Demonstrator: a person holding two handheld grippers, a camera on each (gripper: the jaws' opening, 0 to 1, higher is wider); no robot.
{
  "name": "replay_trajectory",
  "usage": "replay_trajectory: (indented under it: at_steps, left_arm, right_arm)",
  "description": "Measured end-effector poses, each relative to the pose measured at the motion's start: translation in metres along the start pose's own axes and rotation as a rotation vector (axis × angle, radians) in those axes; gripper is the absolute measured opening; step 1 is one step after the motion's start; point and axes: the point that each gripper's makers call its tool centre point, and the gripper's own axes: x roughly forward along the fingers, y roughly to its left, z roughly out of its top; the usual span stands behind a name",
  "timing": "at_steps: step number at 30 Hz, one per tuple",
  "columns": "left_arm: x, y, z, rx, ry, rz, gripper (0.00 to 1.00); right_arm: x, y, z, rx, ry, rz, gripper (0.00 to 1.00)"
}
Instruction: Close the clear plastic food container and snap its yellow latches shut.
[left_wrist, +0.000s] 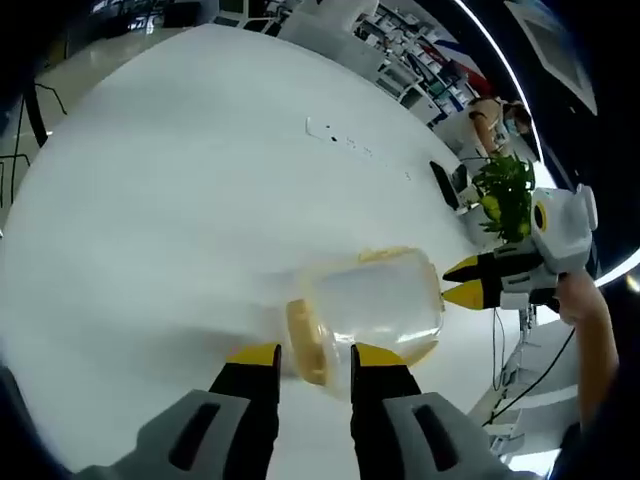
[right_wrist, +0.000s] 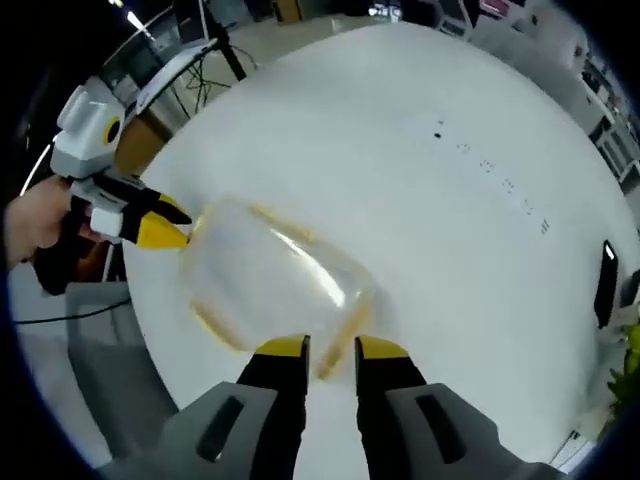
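Two black jaws with yellow tips rise from the bottom of the left gripper view, where the left gripper (left_wrist: 315, 358) stands with a narrow gap between them. In that gap sits a yellow latch (left_wrist: 306, 342) at the near end of the clear plastic food container (left_wrist: 375, 300); the tips flank it closely, though blur hides whether they press on it. Just beyond the jaws the container lies on the white table (left_wrist: 180, 200), its lid on and its body stretching away to the right. At its far end the right gripper (left_wrist: 462, 282) comes in from the right, its two yellow tips nearly together and touching or almost touching the container's edge. A hand (left_wrist: 578, 300) grips that tool behind its white housing. Farther off, past the table's rim, stands a green plant (left_wrist: 507, 195).

Seen from the right gripper view, the right gripper (right_wrist: 330, 347) has its yellow-tipped jaws a little apart, set at the near end of the container (right_wrist: 275, 285). A yellowish edge of the container lies between and just ahead of the tips, but whether they pinch it cannot be told. The container runs away from the jaws to the upper left over the table (right_wrist: 450, 230). At its far end the left gripper (right_wrist: 175, 228) meets it with yellow tips drawn close, held by a hand (right_wrist: 40, 225). Small dark marks (right_wrist: 490, 165) dot the tabletop well beyond the jaws on the right.
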Motion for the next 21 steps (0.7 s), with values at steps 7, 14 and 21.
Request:
replay_trajectory:
  at_steps: [7,14,21]
  left_arm:
    - [0.0,-0.003,0.003,-0.086,0.008,-0.027,0.14]
    - [0.005,-0.007,-0.01,-0.123,0.09,-0.057,0.13]
    - [0.011,-0.005,-0.01,-0.133,0.101,-0.045,0.13]
  right_arm:
    - [0.003,-0.004,-0.002,0.024,0.014,0.003,0.14]
    - [0.008,-0.008,-0.005,0.082,0.03,0.016,0.14]
    - [0.01,-0.012,-0.002,0.178,0.017,0.051,0.1]
